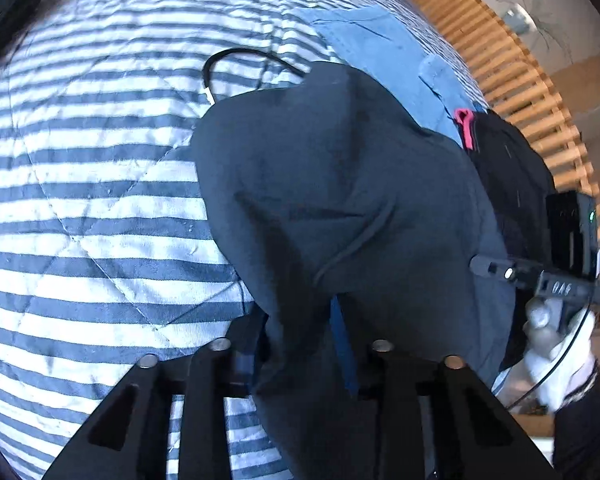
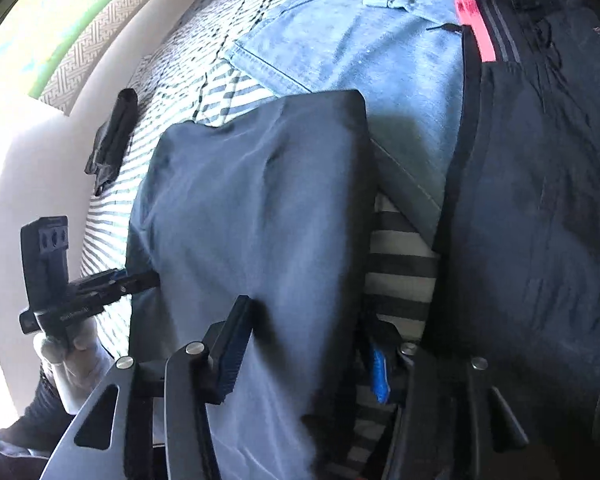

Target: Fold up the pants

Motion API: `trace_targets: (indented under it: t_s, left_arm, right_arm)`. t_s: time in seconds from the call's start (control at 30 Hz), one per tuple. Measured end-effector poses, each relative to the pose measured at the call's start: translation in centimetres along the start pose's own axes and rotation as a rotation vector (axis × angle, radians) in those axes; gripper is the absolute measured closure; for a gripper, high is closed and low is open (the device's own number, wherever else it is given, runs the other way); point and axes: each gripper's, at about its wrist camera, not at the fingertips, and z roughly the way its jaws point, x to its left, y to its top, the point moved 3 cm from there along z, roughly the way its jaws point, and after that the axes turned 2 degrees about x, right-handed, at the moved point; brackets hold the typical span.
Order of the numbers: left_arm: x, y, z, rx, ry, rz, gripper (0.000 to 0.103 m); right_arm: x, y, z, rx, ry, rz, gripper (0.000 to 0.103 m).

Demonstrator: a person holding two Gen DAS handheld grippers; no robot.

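A: Navy fabric first, we tag it as the pants (image 1: 340, 208), folded into a bundle on the striped quilt (image 1: 80, 200), draped toward both cameras.

B: Agreed. Left gripper (image 1: 300, 352): we see the cloth running down between its 2 fingers, blue pad showing at the edge. Looks clamped on the pants.

A: Yes, pinched. Right gripper (image 2: 308, 344): pants (image 2: 260, 200) lie between its fingers, left finger (image 2: 232, 348) sits against the cloth, the other is half hidden. We call it gripping the pants too.

B: Fine. Neighbours: light blue jeans (image 2: 360, 48) flat on the quilt just behind the bundle, black garment (image 2: 540, 180) with a pink strip (image 2: 474, 24) beside it on the right.

A: We also see a gloved hand (image 1: 556, 352) holding the other gripper at the right edge of the left view, and a wooden slatted frame (image 1: 520, 92) past the bed.

B: Black cable (image 1: 244, 60) on the quilt, partly under the pants.
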Motion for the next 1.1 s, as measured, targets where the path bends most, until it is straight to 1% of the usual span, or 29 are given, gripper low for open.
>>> trace_targets:
  t_s: [0.03,0.07,0.1,0.13,0.17,0.2,0.23,0.27,0.3,0.33,0.37,0.43,0.5,0.57,0.63,0.67,0.73,0.83,0.87,0.97,1.03,1.07,1.1]
  left_arm:
    - [0.1,-0.2,-0.3,-0.013,-0.027,-0.016,0.056]
    - [0.0,-0.2,-0.5,-0.020,-0.026,-0.021,0.059]
    - [-0.3,-0.2,-0.5,-0.025,-0.007,-0.007,0.066]
    - [-0.6,-0.2,-0.5,-0.030,0.011,0.005,0.087]
    - [-0.8,-0.5,-0.8,-0.034,0.000,-0.005,0.093]
    - [-0.7,-0.6,-1.1,-0.041,-0.011,-0.019,0.093]
    - [-0.7,-0.7,-1.4,-0.051,-0.017,-0.023,0.094]
    - [-0.8,-0.7,-2.1,-0.064,-0.027,-0.022,0.094]
    - [-0.7,-0.8,-2.9,-0.076,-0.042,-0.021,0.094]
    - [-0.8,-0.8,-3.6,-0.084,-0.054,-0.014,0.094]
    - [-0.6,-0.9,-4.0,-0.090,-0.055,-0.003,0.094]
    - [-0.6,-1.0,-4.6,-0.092,-0.050,0.006,0.094]
    - [-0.6,-1.5,-4.8,-0.093,-0.052,0.005,0.094]
    - [-0.5,-1.5,-5.9,-0.104,-0.071,-0.004,0.095]
    - [-0.8,-1.9,-7.1,-0.136,-0.066,0.007,0.095]
    - [-1.2,-0.4,-6.8,-0.148,-0.062,0.011,0.095]
    - [-0.9,0.1,-8.3,-0.182,-0.054,0.022,0.095]
    - [0.5,0.5,-11.3,-0.229,-0.018,0.028,0.095]
    - [1.2,1.0,-12.5,-0.248,0.007,0.030,0.095]
    - [3.4,1.7,-15.6,-0.290,0.051,0.023,0.095]
    - [5.2,2.1,-19.0,-0.328,0.093,0.020,0.094]
    - [6.3,2.3,-20.8,-0.350,0.115,0.014,0.095]
    - [7.5,3.1,-23.0,-0.382,0.145,0.002,0.095]
  right_arm:
    - [0.2,0.0,0.1,-0.020,0.002,0.001,0.048]
    - [0.4,-0.1,0.0,-0.027,-0.014,-0.001,0.047]
    - [0.9,-0.2,0.1,-0.037,-0.052,-0.014,0.048]
    - [1.3,-0.4,0.0,-0.046,-0.067,-0.023,0.056]
    - [1.5,-0.6,-0.3,-0.057,-0.073,-0.018,0.063]
    - [1.8,-0.8,-0.8,-0.074,-0.068,-0.005,0.066]
    - [2.1,-1.0,-1.3,-0.090,-0.069,0.000,0.077]
    - [2.3,-1.2,-1.9,-0.104,-0.051,0.007,0.084]
    - [2.6,-1.3,-2.7,-0.116,-0.019,0.020,0.086]
    - [3.2,-1.5,-3.2,-0.125,-0.013,0.018,0.088]
    - [3.6,-1.6,-3.4,-0.129,-0.026,0.004,0.088]
    - [4.9,-2.1,-3.4,-0.129,-0.083,-0.042,0.089]
    - [5.3,-2.3,-3.3,-0.133,-0.101,-0.029,0.089]
    - [5.7,-2.3,-3.6,-0.144,-0.096,0.001,0.089]
    - [6.1,-2.4,-4.3,-0.158,-0.076,0.026,0.089]
    - [6.8,-2.3,-4.7,-0.170,-0.067,0.019,0.089]
    - [8.3,-2.0,-5.0,-0.182,-0.063,0.001,0.089]
    - [10.6,-1.1,-4.9,-0.196,-0.039,-0.026,0.089]
    - [11.5,-0.6,-4.7,-0.201,-0.028,-0.033,0.089]
    - [15.0,1.5,-3.5,-0.218,0.011,-0.066,0.089]
    - [18.3,3.5,-2.7,-0.232,0.047,-0.095,0.089]
    - [19.3,4.2,-2.5,-0.236,0.057,-0.110,0.089]
    - [21.2,5.4,-2.2,-0.242,0.066,-0.139,0.089]
